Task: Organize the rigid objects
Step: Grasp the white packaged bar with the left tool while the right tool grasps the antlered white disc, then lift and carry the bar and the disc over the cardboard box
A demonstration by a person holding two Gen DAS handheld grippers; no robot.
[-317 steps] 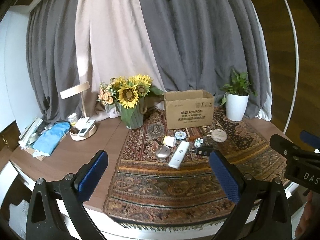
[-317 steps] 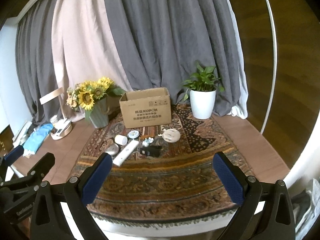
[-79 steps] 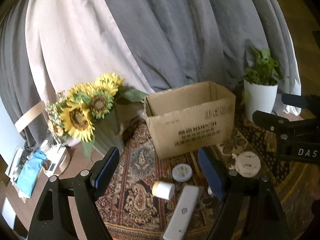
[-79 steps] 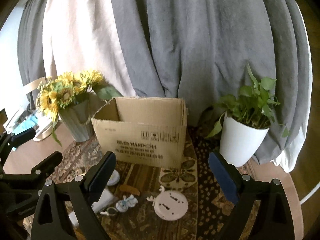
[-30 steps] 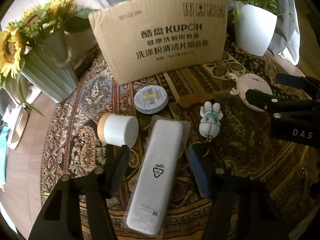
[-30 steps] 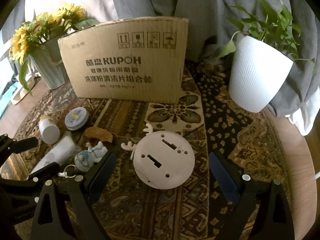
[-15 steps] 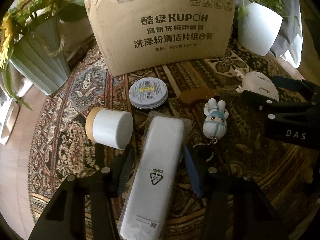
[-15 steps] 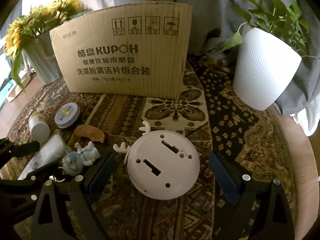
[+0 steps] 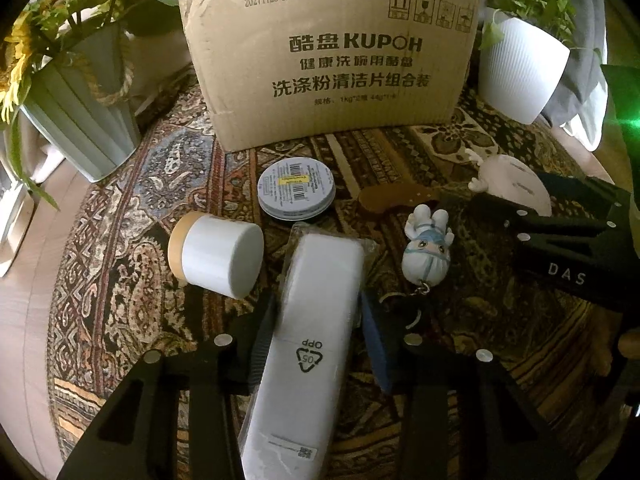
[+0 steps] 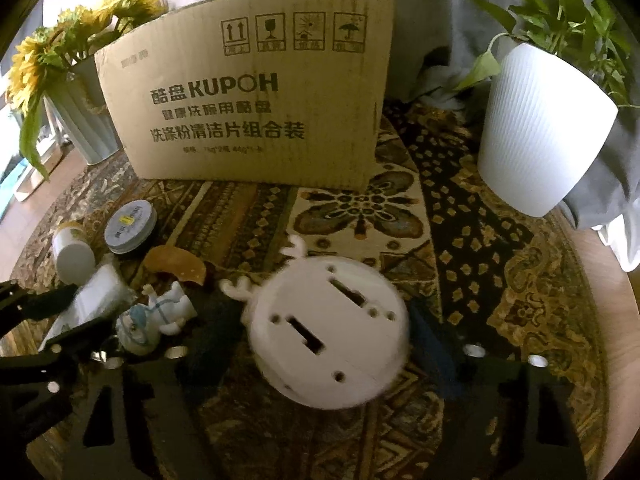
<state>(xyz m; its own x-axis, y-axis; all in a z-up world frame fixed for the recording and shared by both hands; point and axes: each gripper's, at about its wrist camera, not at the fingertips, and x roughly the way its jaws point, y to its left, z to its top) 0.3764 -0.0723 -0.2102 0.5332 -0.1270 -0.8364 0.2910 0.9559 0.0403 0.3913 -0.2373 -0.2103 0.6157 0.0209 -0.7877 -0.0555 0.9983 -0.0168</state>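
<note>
Left gripper (image 9: 316,332), jaws just closing, pinches white packet (image 9: 308,344). Right gripper (image 10: 324,344), jaws just closing, flanks white disc (image 10: 326,330); contact unclear, blurred.

That rug (image 9: 120,264) is a busy brown-and-gold paisley, and the cardboard box (image 9: 332,60) is plain tan with dark print. White jar (image 9: 218,258) has a tan lid, sunflowers (image 10: 80,28) are yellow, ribbed pot (image 10: 544,132) is white.

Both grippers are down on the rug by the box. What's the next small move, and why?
Probably lift the left gripper straight up: its jaws have just been closing and now press both sides of the long white wrapped package. The right gripper, also closing, flanks the round white disc; contact is unclear. The cardboard box stands just behind.
</note>
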